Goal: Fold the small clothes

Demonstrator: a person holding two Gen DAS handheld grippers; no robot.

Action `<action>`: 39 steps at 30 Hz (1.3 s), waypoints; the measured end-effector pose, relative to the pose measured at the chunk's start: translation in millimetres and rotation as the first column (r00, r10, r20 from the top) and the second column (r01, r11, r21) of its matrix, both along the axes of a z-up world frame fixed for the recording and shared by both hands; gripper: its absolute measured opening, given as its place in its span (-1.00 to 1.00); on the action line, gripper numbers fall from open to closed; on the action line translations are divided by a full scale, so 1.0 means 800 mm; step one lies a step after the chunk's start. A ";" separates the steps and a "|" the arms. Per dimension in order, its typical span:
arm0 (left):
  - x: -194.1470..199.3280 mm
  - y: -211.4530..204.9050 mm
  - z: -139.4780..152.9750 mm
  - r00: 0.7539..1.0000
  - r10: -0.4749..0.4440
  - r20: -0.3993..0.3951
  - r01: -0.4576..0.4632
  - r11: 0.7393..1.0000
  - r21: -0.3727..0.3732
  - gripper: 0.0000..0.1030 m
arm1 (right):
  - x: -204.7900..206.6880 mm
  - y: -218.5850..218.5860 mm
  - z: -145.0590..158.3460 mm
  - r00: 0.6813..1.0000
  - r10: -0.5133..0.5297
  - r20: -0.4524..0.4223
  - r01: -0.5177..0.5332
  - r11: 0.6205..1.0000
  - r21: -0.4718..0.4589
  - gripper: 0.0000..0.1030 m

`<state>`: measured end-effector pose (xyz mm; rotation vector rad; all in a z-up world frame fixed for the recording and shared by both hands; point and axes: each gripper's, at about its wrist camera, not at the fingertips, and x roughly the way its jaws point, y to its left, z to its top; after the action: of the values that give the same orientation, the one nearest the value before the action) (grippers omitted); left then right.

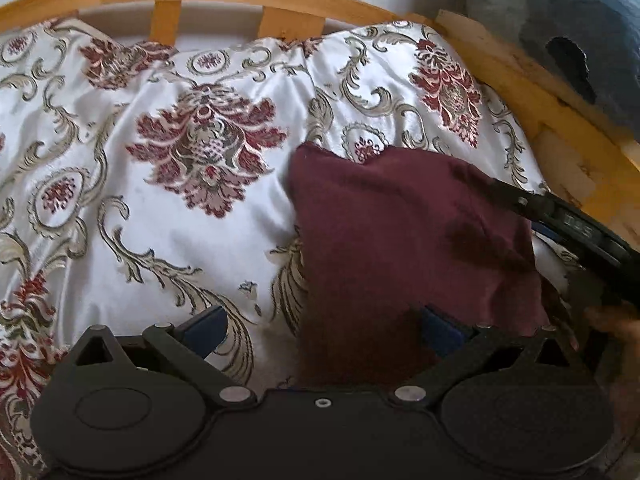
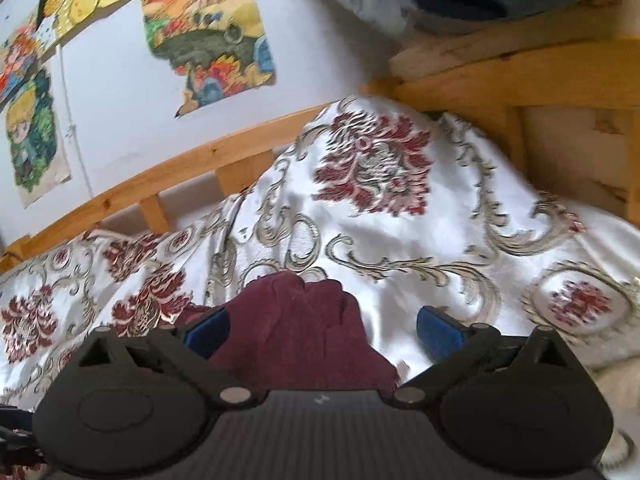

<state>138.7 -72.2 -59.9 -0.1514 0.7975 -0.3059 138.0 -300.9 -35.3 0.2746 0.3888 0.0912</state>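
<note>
Maroon garment (image 1: 404, 240) lies spread on the patterned bedspread (image 1: 168, 184), a dark red cloth with its far edge rising to a point on the left and a few soft creases running across it. From the left wrist view it fills the right half of the scene, and the left gripper (image 1: 320, 328) hangs over its near left edge with both blue-padded fingers (image 1: 206, 328) spread wide apart, released and holding nothing; the left pad sits over bare bedspread, the right pad over the cloth. The right gripper (image 1: 560, 220) comes in as a dark bar from the right side of that view, its tip reaching over the garment's right part.

Over to the right wrist view: the right gripper (image 2: 322, 330) is also wide open, its blue fingers (image 2: 438, 332) parted with the bunched top of the maroon garment (image 2: 296, 320) sitting between them, closer to the left pad; whether either pad touches the cloth I cannot tell. The white bedspread (image 2: 400, 240) with its red floral medallions and grey-gold scrolls stretches beyond. A wooden bed frame (image 2: 168, 176) runs along the far side, slats showing beneath the rail. Colourful cartoon pictures (image 2: 212, 28) are stuck to the white wall (image 2: 116, 92) behind it. This view is slightly blurred.
</note>
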 end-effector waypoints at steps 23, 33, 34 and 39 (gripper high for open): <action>0.010 -0.001 -0.027 0.997 0.011 -0.081 -0.015 0.999 -0.045 0.99 | 0.004 0.005 -0.014 0.999 -0.037 -0.028 0.037 0.999 -0.003 -0.17; 0.026 0.036 -0.007 0.998 -0.054 -0.024 0.048 0.978 -0.202 0.98 | 0.005 0.007 -0.014 0.998 -0.042 -0.041 0.041 0.999 -0.019 -0.25; 0.030 0.042 -0.007 0.998 -0.059 -0.034 0.050 0.974 -0.223 0.98 | 0.005 0.007 -0.014 0.998 -0.044 -0.044 0.043 0.999 -0.017 -0.26; 0.048 0.057 -0.029 0.992 -0.025 -0.122 -0.008 0.965 -0.262 0.90 | 0.006 0.004 -0.018 0.997 -0.049 -0.058 0.049 0.999 0.003 -0.26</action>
<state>177.4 -27.0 -83.0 -0.4189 0.8797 -0.4131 143.0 -297.6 -49.7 0.2914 0.4391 0.0358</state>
